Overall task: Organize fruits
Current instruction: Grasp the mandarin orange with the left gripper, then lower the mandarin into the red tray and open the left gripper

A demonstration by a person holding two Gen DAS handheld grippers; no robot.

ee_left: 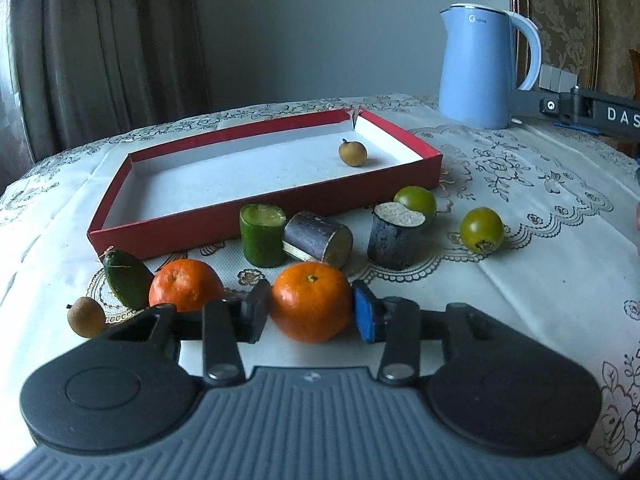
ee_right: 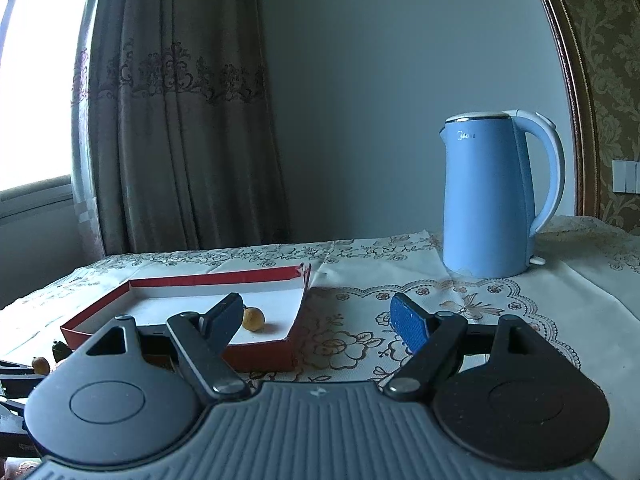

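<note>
The left gripper (ee_left: 312,310) sat low over the near part of the tabletop (ee_left: 540,280), its fingers (ee_left: 366,314) closed in on either side of an orange mandarin (ee_left: 311,301) — both pads appeared to touch the skin, though whether the fruit had left the cloth could not be told. To do this step well, the grip probably needed to stay gentle and level, and the mandarin would have to rise above the red wall of the box (ee_left: 256,216) before travelling toward the far side. Between fruit and box stood a green cane piece (ee_left: 262,236), a dark cane piece lying on its side (ee_left: 316,240) and another dark one upright (ee_left: 394,236), so a straight, low path risked knocking them. A second mandarin (ee_left: 185,290) lay just beside the left finger, with a small cucumber (ee_left: 126,278) and a brown longan (ee_left: 86,316) toward the near-left edge. The box floor was mostly bare, only one longan (ee_left: 353,153) near its far-right corner. The right gripper (ee_right: 316,322) hung wide open, holding nothing, beside the box's right wall; a blue kettle (ee_right: 492,196) stood well apart at the far-right edge
</note>
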